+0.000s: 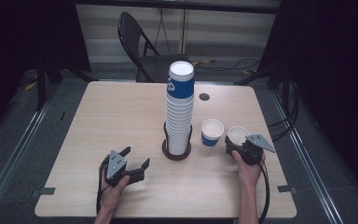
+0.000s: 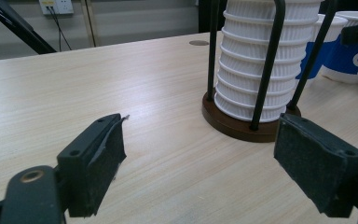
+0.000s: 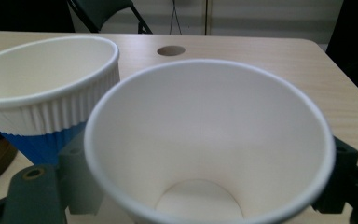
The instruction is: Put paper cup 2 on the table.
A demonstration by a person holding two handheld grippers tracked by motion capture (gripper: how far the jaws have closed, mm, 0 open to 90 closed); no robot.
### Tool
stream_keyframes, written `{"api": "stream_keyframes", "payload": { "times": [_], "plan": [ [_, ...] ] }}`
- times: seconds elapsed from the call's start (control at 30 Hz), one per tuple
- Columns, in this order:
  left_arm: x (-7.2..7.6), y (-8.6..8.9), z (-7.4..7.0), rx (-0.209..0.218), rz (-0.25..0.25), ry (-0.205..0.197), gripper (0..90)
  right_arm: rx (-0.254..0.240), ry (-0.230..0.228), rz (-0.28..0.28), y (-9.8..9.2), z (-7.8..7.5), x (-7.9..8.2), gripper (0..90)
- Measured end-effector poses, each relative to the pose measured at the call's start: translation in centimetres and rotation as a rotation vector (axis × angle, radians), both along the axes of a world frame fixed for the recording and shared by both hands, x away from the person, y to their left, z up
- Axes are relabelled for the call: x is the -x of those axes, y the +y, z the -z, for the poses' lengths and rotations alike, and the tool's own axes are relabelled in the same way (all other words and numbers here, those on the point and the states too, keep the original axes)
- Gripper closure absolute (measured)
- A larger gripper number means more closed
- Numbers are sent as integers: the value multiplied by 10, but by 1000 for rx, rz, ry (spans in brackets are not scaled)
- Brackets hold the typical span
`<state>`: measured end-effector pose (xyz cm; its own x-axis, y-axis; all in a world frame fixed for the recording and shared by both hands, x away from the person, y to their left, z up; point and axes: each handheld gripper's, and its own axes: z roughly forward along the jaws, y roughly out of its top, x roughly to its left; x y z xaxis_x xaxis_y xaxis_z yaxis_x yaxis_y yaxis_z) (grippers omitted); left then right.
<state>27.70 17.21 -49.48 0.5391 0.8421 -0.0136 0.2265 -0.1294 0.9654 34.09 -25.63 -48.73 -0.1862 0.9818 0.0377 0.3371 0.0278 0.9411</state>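
Pale tabletop, cup stack mid-table.
Right tongs pinch a paper cup near right; left tongs spread, holding nothing.

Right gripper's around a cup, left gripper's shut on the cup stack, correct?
Not quite. The left gripper is open and holds nothing; in the left gripper view its jaws stand wide apart, short of the cup stack. The right gripper is around a cup, as you said.

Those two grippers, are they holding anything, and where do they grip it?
The right gripper holds a paper cup by its sides, one jaw on each. The left gripper is open, holding nothing.
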Motion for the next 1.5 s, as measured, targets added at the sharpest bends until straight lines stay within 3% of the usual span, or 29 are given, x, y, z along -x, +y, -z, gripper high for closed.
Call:
{"api": "stream_keyframes", "payload": {
  "times": [0.23,0.4,0.63,0.8,0.93,1.23,1.5],
  "plan": [
    [1,-1,0,-8,2,-7,155,13,54,12,-1,3,0,153],
    [3,-1,0,-15,5,-23,156,-5,95,2,-1,4,4,148],
    [5,-1,0,-8,-24,-36,159,-17,107,14,0,5,10,146],
    [8,-2,1,-17,-49,-66,160,-25,124,36,-1,6,19,144],
    [8,-2,1,-5,-59,-57,160,-12,128,55,3,3,27,144],
    [9,-1,1,26,-68,-38,160,-44,82,64,10,6,50,144],
    [11,-2,1,26,-63,-29,163,-62,34,53,26,5,73,144]
  ]
}}
